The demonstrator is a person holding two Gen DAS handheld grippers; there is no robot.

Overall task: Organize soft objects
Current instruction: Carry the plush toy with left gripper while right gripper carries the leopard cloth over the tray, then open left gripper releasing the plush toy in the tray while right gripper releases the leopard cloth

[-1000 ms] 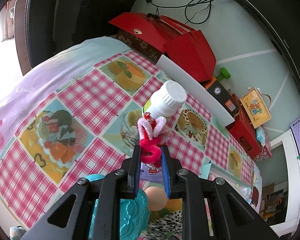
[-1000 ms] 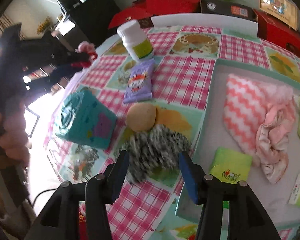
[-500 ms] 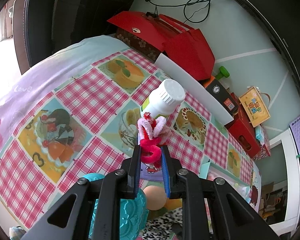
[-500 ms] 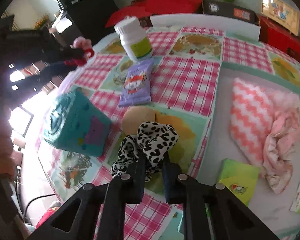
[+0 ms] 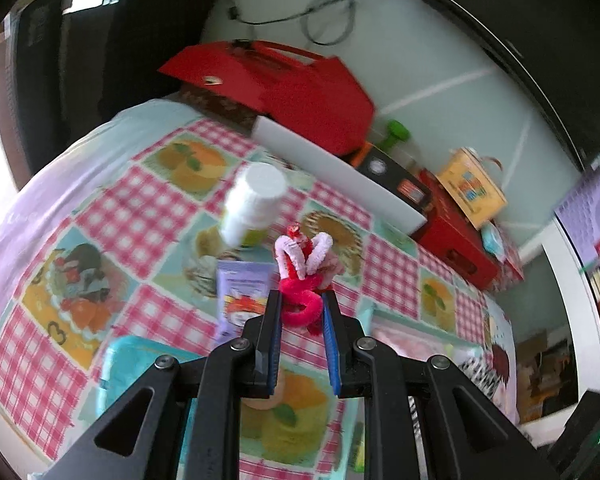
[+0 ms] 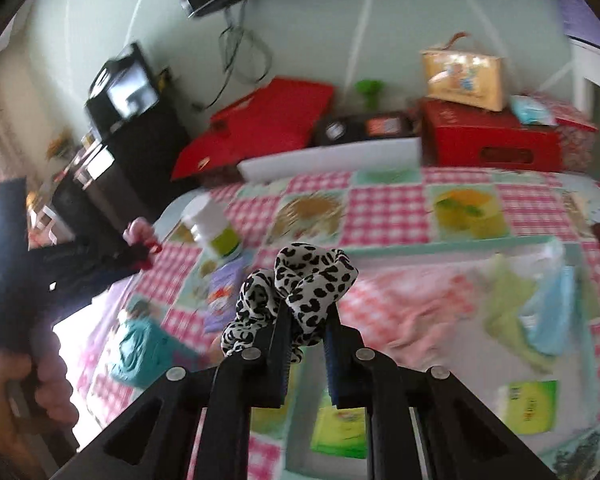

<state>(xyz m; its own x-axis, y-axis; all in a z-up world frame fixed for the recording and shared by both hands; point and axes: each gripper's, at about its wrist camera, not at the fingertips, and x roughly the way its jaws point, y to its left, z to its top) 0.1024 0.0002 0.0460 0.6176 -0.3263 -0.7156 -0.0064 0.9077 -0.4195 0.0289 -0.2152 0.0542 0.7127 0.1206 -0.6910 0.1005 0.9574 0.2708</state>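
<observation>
My left gripper (image 5: 302, 298) is shut on a red, pink and white pipe-cleaner ornament (image 5: 300, 256), held above the checked tablecloth. In the right wrist view it shows at the left as a dark shape (image 6: 144, 250) in a person's hand (image 6: 40, 384). My right gripper (image 6: 306, 312) is shut on a black-and-white leopard scrunchie (image 6: 312, 276), which hangs clear of the table. Behind it lies a mint-rimmed tray (image 6: 440, 246) with a pink zigzag cloth (image 6: 400, 300), a green cloth (image 6: 504, 296) and a blue cloth (image 6: 552, 316).
On the cloth stand a white bottle (image 5: 256, 204), a purple packet (image 5: 240, 292) and a teal box (image 5: 132, 364). A beige ball (image 5: 260, 400) peeks out under my left fingers. Green packets (image 6: 528, 404) lie in the tray. Red boxes (image 6: 488, 144) and a long white tray (image 6: 332, 160) line the far edge.
My right gripper has shut on the leopard scrunchie and lifted it off the table towards the tray. My left gripper has risen a little and rolled, still holding the ornament.
</observation>
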